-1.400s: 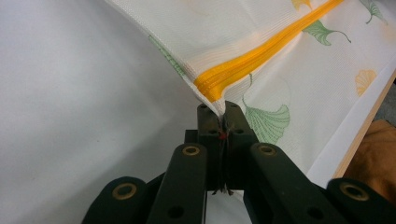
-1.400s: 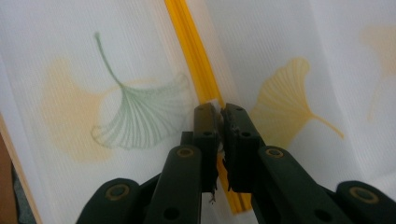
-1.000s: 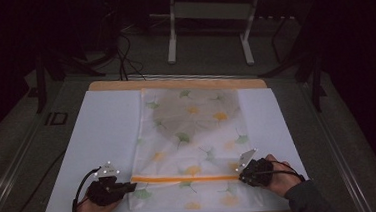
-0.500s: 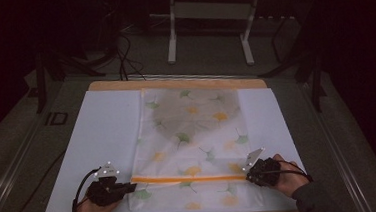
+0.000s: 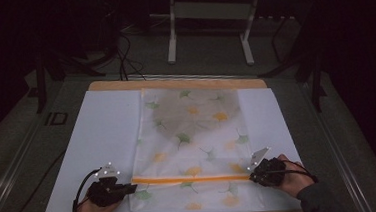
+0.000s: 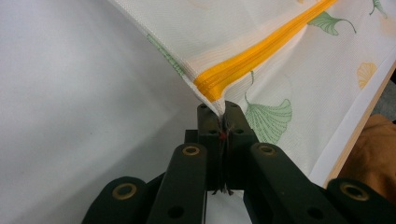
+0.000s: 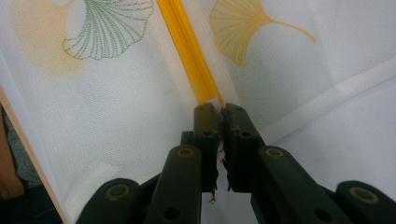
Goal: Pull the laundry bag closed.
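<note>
High view: mesh bag [image 5: 193, 135] flat on bench [image 5: 102, 132], left gripper [image 5: 126, 189] and right gripper [image 5: 253, 175] at zipper [image 5: 191, 178] ends.
Left gripper view: jaws clamped on bag corner by zipper; fabric thin, limp.
Right gripper view: jaws pinching zipper end; grab there, mesh slippery.

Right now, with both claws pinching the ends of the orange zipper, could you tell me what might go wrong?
1. The left claw grips only the mesh bag corner at the zipper end; pulling may slip it free.
2. The right claw holds a thin edge; strain could tear the mesh.
3. The bag could drag across the white sheet.
</note>
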Demonstrator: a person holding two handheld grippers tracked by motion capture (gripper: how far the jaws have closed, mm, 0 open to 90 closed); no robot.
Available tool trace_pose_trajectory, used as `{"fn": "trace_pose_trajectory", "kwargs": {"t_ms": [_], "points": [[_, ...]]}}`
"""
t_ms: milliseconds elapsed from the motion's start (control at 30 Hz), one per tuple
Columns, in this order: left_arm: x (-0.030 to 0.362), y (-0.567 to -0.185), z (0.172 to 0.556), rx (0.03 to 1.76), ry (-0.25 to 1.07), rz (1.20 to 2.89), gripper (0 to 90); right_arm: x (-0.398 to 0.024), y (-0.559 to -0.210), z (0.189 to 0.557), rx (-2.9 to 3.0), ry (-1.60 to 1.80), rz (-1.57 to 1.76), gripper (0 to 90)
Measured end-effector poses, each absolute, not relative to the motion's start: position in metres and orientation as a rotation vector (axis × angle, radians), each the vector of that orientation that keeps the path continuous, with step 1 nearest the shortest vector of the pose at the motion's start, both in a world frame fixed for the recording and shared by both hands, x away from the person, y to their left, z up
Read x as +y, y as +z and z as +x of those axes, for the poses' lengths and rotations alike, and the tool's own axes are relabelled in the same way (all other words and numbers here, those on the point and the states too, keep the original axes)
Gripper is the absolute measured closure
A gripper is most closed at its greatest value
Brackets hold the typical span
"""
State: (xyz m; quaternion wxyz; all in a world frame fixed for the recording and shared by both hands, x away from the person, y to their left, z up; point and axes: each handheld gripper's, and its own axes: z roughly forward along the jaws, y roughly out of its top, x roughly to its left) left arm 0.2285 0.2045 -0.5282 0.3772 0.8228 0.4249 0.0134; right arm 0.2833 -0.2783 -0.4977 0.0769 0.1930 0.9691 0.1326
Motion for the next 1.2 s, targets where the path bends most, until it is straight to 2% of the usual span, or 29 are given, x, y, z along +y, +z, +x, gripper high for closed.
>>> {"fn": "trace_pose_trajectory", "kwargs": {"t_ms": [100,200,233,267,433,500,867,1200], "points": [[0.203,-0.528,0.228,1.078,0.049,2.114,88.2,-0.28,-0.5,0.283,2.906,0.419,0.587,84.1],[0.205,-0.529,0.227,1.092,0.071,2.117,84.1,-0.281,-0.501,0.284,2.907,0.442,0.598,82.9],[0.207,-0.529,0.226,1.098,0.075,2.108,79.1,-0.283,-0.502,0.285,2.908,0.485,0.621,73.5],[0.209,-0.528,0.226,1.103,0.084,2.098,77.5,-0.284,-0.502,0.285,2.902,0.517,0.637,69.3],[0.216,-0.525,0.225,1.128,0.137,2.051,68.8,-0.294,-0.499,0.288,2.851,0.618,0.736,60.7],[0.218,-0.524,0.225,1.137,0.169,2.031,68.1,-0.299,-0.498,0.289,2.817,0.673,0.78,57.6],[0.225,-0.522,0.226,1.173,0.312,1.992,63.7,-0.315,-0.504,0.295,2.567,0.856,1.074,52.5],[0.228,-0.53,0.235,1.288,0.444,1.992,55.7,-0.318,-0.521,0.29,2.371,0.932,1.222,49.8]]}}
